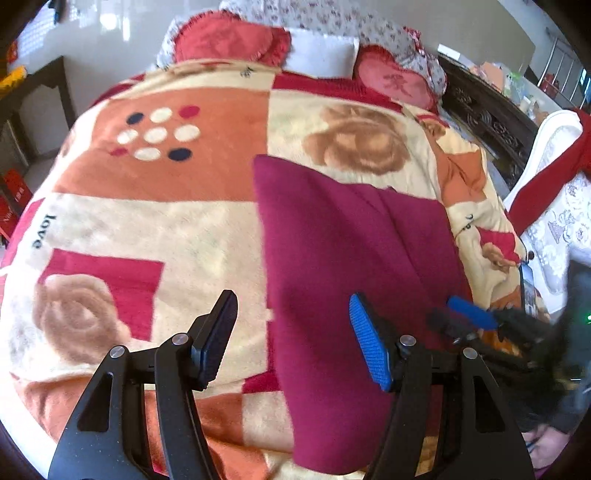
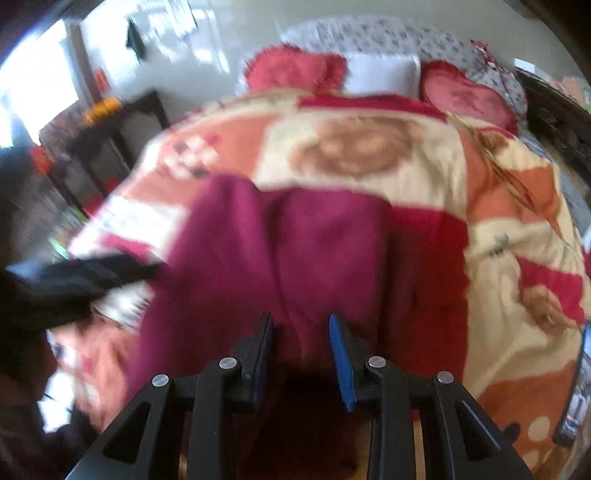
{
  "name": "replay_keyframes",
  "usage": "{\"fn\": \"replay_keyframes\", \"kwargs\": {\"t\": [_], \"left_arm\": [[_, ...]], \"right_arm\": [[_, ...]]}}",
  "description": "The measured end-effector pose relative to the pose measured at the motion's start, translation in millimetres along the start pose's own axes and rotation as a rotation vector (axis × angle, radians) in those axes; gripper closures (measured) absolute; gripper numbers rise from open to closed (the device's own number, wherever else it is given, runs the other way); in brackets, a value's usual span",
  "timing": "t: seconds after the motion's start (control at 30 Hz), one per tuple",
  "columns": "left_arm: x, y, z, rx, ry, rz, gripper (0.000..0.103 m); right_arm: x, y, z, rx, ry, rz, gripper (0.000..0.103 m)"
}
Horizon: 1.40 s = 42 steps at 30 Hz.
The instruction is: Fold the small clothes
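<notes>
Bed blanket (image 1: 155,221) under my grippers. Garment (image 1: 332,258) flat, folded lengthwise, ahead of both. Left gripper (image 1: 293,339) wide apart, right gripper (image 2: 301,354) apart, both empty. Next, likely: grab near hem, fold across.

Garment (image 1: 343,280): plain magenta-maroon, no print. Same tone in the blurred right wrist view (image 2: 280,251).
Blanket (image 1: 155,221): cream, orange and red blocks; tan roses; white, navy and red dots on orange; black "love" lettering.
Cushions (image 1: 229,37): red, heart-shaped; the right one (image 1: 395,83) carries a darker red motif.
Pillow (image 1: 321,51): white.
Bedding behind (image 1: 369,26): white with small red floral print.
Left gripper (image 1: 295,339): black, one blue ribbed pad.
Right gripper (image 2: 301,354): black, blue pad.
</notes>
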<state>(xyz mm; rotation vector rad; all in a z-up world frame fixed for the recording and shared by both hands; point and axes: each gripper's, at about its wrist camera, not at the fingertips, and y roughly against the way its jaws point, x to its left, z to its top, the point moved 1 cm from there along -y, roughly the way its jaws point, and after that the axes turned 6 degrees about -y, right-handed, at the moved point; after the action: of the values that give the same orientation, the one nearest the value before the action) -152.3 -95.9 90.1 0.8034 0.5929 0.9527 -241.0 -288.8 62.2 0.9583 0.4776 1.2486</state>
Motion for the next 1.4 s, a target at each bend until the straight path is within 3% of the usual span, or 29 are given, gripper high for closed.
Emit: {"fn": "replay_keyframes", "kwargs": {"t": [0.07, 0.27, 0.33, 0.47, 0.53, 1.03, 1.4], "left_arm": [[-0.5, 4.3, -1.7, -0.019, -0.011, 0.02, 0.039], [-3.9, 20.7, -3.4, -0.074, -0.018, 0.048, 0.039], [-6.2, 25.0, -3.7, -0.084, -0.029, 0.057, 0.039], [-12.4, 34.4, -5.1, -0.106, -0.047, 0.073, 0.039], [-14.2, 39.5, -5.6, -0.122, -0.053, 0.082, 0.039], [-24.1, 61.4, -10.3, -0.185, -0.07, 0.112, 0.039], [-26.1, 61.6, -10.5, -0.181, -0.075, 0.112, 0.039]], "right_arm": [[-8.5, -8.6, -8.1, 0.004, -0.02, -0.012, 0.073], [-1.4, 15.6, -8.6, -0.043, -0.016, -0.023, 0.07], [3.5, 31.1, -7.0, -0.077, -0.041, -0.004, 0.055], [16.1, 58.2, -0.4, -0.162, -0.065, -0.024, 0.05], [20.0, 65.5, 1.0, -0.176, -0.076, -0.043, 0.038], [29.5, 82.1, 1.4, -0.233, -0.097, -0.087, 0.025], [29.5, 82.3, 3.1, -0.229, -0.105, -0.111, 0.024]]}}
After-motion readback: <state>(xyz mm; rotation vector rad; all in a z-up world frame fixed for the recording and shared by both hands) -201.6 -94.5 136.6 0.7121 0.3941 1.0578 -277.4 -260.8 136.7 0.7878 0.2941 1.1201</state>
